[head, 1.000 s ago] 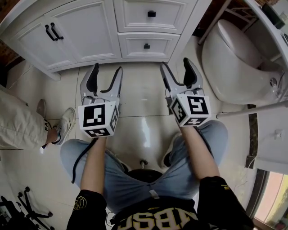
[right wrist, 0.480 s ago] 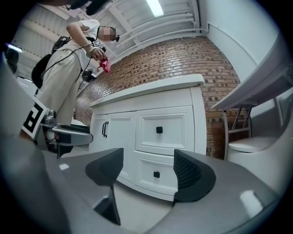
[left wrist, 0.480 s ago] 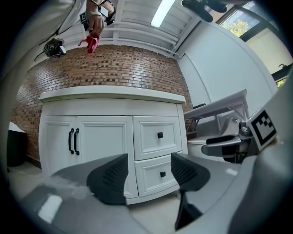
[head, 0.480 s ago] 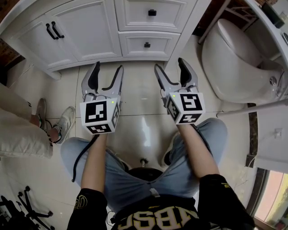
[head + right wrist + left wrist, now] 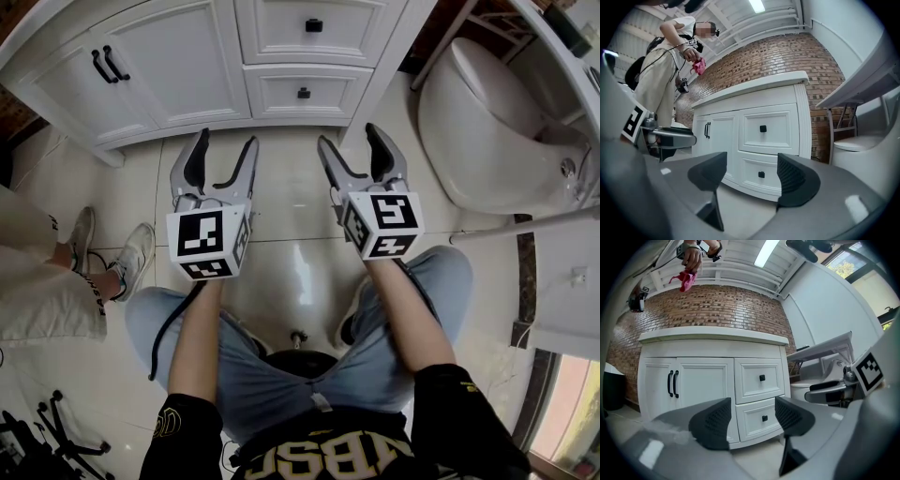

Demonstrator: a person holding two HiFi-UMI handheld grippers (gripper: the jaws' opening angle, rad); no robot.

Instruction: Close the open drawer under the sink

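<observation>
The white vanity cabinet [image 5: 178, 66] stands ahead with two drawers at its right side. The upper drawer [image 5: 314, 28] and lower drawer [image 5: 302, 93] each carry a black square knob. Both fronts sit close to the cabinet face, and I cannot tell whether a gap is left. My left gripper [image 5: 225, 141] is held level over the floor tiles, open and empty. My right gripper [image 5: 348, 134] is beside it, with jaws wide, closing slightly and nothing between them. The lower drawer [image 5: 754, 420] shows between the left jaws and the lower drawer [image 5: 754, 173] between the right jaws, both well short of it.
A white toilet [image 5: 487, 122] stands at the right, with a metal frame [image 5: 441, 47] between it and the cabinet. A bystander's shoes and trouser legs [image 5: 131, 258] are at the left. That bystander [image 5: 665, 70] holds a pink cloth. Double cabinet doors have black handles [image 5: 108, 64].
My right gripper has shifted left and a little toward the cabinet. The left gripper has stayed where it was. The bystander's legs at the left have moved.
</observation>
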